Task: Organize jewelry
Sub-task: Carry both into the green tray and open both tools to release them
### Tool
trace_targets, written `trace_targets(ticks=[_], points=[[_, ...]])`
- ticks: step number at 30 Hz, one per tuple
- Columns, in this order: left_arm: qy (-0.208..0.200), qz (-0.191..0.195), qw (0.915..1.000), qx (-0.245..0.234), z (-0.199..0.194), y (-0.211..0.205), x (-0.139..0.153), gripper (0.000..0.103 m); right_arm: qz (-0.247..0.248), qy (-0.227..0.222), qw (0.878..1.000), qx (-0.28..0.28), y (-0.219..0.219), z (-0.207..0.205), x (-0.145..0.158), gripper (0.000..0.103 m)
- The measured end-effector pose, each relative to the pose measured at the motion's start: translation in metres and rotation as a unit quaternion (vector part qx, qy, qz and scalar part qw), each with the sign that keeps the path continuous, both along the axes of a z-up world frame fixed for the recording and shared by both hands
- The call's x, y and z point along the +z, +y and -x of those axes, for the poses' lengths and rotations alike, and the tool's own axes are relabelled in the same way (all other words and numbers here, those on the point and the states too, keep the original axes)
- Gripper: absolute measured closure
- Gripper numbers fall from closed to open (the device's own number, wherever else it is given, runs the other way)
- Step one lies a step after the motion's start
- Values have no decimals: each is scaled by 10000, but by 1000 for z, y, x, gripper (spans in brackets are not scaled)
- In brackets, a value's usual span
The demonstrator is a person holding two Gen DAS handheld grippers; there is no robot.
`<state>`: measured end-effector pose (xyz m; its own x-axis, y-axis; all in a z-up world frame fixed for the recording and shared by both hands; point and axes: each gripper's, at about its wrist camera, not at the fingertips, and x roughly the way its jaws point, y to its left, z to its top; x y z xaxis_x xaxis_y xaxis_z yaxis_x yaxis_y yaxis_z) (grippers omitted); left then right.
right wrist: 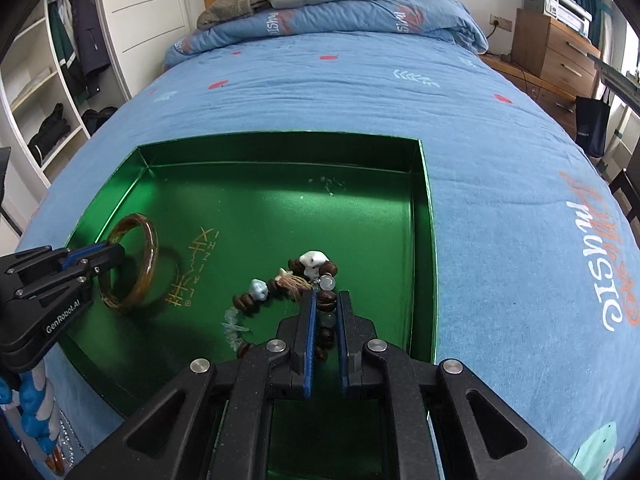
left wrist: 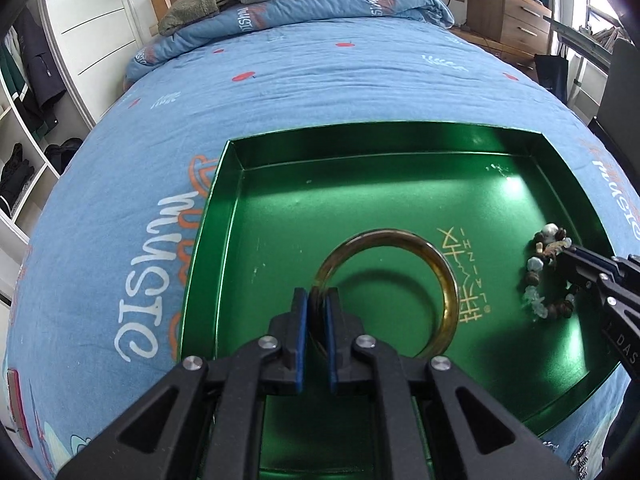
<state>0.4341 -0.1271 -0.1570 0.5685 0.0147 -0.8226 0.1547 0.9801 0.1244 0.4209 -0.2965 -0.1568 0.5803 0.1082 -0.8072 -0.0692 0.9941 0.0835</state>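
L tongs [left wrist: 316, 300] clenched on amber translucent round bangle [left wrist: 440, 268], tilted up inside shiny green metal tray [left wrist: 280, 184] on bed; R tongs [right wrist: 326, 304] straddle brown-and-white beaded bracelet [right wrist: 308, 272] w/ beads between pads; grip unclear.

My left gripper [left wrist: 319, 294] pinches the amber bangle [left wrist: 400, 284] tight — my right gripper [right wrist: 325, 300] clamps the beaded bracelet [right wrist: 288, 284], both angled downward.
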Motion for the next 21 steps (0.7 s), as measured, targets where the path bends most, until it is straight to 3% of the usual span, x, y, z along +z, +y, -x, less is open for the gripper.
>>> trace_targets(ticks=[4,7,13,17,21], points=[[44,9,10000,-3,0,1,1,94,70,59,9999,42,3,1,2,90],[107,20,9999,-34,-3,1,2,94,95,81,9999,63,4,5,4,77],[168,147,9997,-26,3,7,10,94,69,-147,9999,51,1,27,30,76],[-47,288,9996,-56,27,16,42,94,18,-432,9991,11,-3,54,63,72],[-571,287,9979,-58,65,28,92,94,-108,-776,9969,-14,-5,94,102,72]])
